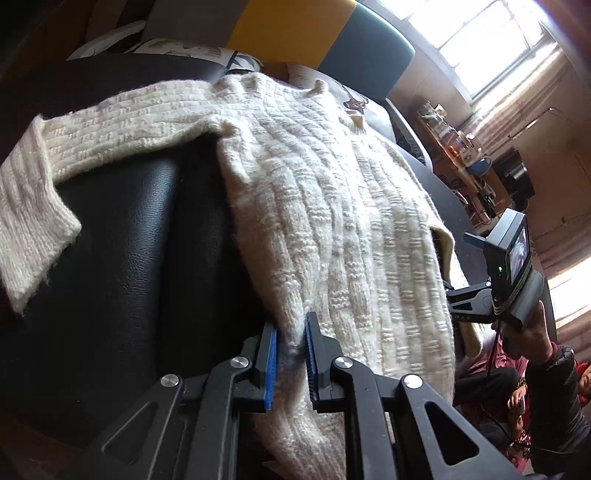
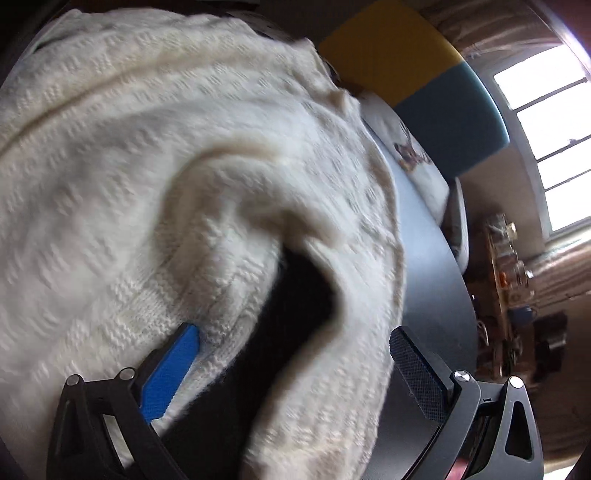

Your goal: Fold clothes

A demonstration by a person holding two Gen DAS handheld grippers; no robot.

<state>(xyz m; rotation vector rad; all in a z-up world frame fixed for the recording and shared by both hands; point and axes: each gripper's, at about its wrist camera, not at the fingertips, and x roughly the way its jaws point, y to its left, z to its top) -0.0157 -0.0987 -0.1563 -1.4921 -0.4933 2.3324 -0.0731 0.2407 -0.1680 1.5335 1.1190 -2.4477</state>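
Note:
A cream knitted sweater (image 1: 332, 192) lies spread over a black leather seat (image 1: 140, 258). One sleeve (image 1: 110, 125) stretches to the left and ends in a ribbed cuff (image 1: 29, 221). My left gripper (image 1: 291, 350) is shut on the sweater's near edge, with fabric pinched between the blue pads. In the right wrist view, which is blurred, the sweater (image 2: 147, 166) fills the left side, with a raised fold (image 2: 351, 295). My right gripper (image 2: 299, 354) stands open wide, that fold lying between its fingers. A hand (image 1: 532, 328) holds the right gripper's body at the sweater's far side.
A yellow and teal panel (image 1: 325, 33) stands behind the seat, with a white deer-print pillow (image 1: 354, 103) in front of it. A cluttered shelf (image 1: 458, 147) and bright windows (image 1: 480, 33) lie to the right. A seated person (image 1: 517, 398) is at lower right.

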